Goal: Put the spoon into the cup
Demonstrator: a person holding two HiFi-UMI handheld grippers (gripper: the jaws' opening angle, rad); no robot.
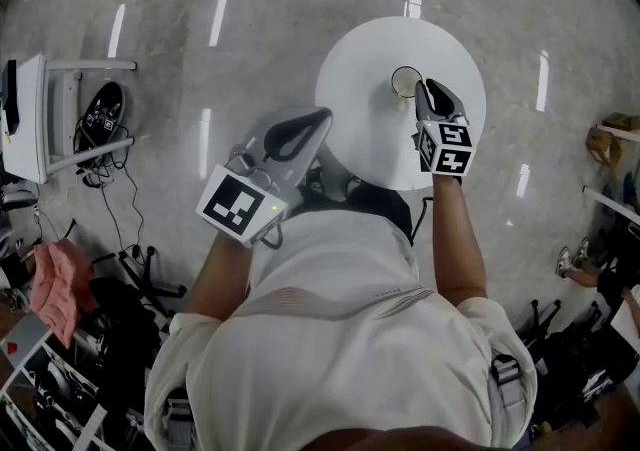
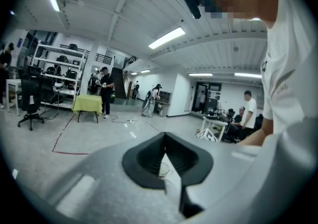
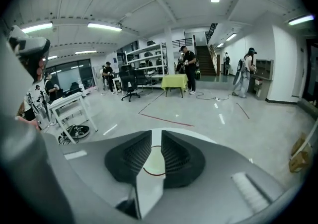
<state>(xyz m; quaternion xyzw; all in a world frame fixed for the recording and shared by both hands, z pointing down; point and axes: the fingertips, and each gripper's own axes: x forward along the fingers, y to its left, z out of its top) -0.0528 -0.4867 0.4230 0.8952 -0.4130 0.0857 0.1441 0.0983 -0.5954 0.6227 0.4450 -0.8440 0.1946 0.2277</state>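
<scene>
Hovering beside the cup (image 1: 406,81) on the round white bench (image 1: 365,129) — right gripper (image 1: 430,89), jaws narrowly parted, nothing between them, probably poised at the rim. Left gripper (image 1: 312,122) — jaws closed, empty, parked off the edge as a spare. Spoon: not visible in any view.

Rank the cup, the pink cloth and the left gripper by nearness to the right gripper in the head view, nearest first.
1. Cup: on the round table, just left of the right gripper tips.
2. Left gripper: farther left, at the table's left edge.
3. Pink cloth: far lower left, among floor clutter.
</scene>
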